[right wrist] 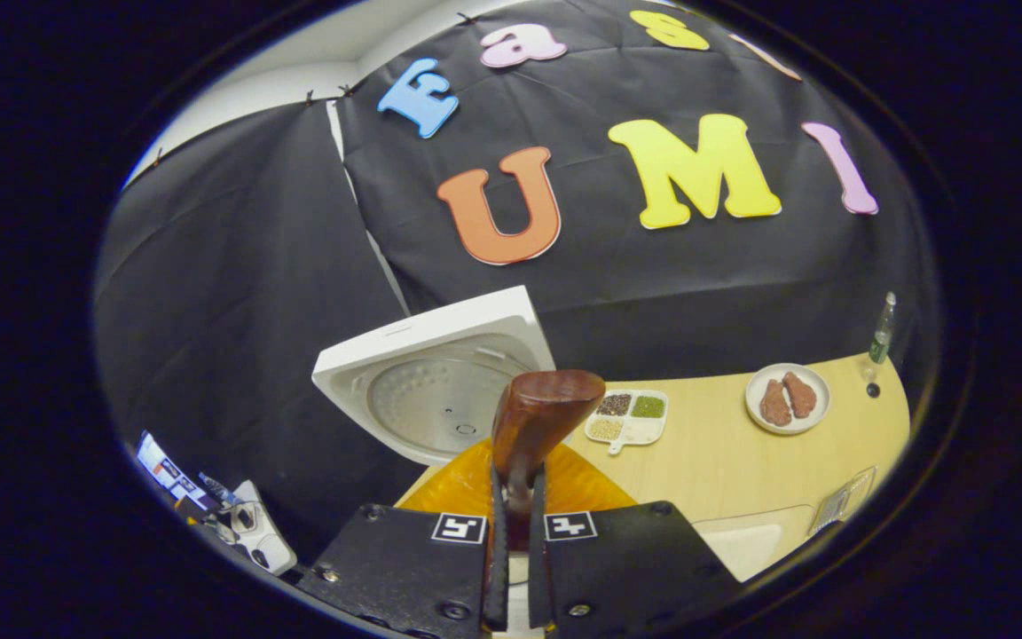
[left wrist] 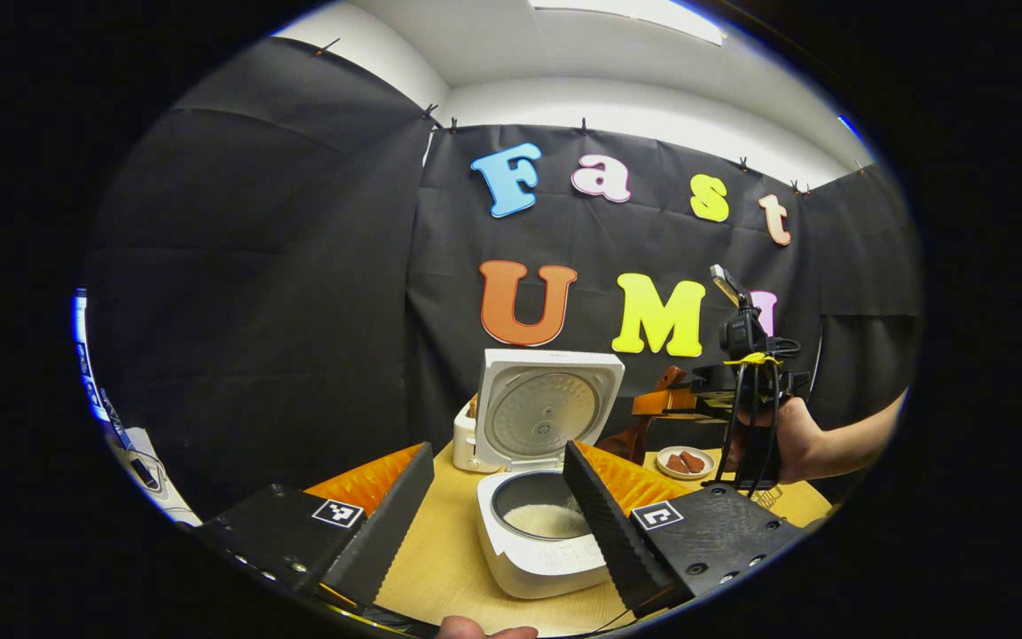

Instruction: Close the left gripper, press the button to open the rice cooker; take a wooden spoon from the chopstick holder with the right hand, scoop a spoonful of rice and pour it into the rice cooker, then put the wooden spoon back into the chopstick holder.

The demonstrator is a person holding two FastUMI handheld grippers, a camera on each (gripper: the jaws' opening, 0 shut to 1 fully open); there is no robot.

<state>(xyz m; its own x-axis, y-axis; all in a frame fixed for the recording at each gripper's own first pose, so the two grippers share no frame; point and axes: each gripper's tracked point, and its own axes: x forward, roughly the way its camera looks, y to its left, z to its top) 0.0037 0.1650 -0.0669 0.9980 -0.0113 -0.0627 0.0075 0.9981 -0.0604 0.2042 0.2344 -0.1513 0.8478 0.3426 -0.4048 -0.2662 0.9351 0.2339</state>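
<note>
The white rice cooker [left wrist: 536,559] stands on the wooden table with its lid [left wrist: 546,413] up, and white rice lies in its pot [left wrist: 539,519]. My left gripper [left wrist: 498,451] is open, its black fingers framing the cooker from the near side, apart from it. Farther right, a hand holds my right gripper [left wrist: 666,401] above the table beside the cooker. That right gripper [right wrist: 515,488] is shut on the brown wooden spoon [right wrist: 536,413], whose bowl points forward and up before the raised lid [right wrist: 431,373]. I cannot tell whether the spoon carries rice.
A divided dish of grains [right wrist: 631,417] and a plate with brown pieces [right wrist: 786,399] sit on the table to the right. A small bottle [right wrist: 882,333] stands at the far right edge. A white container [right wrist: 742,537] lies near right. A white appliance [left wrist: 467,437] stands behind the cooker.
</note>
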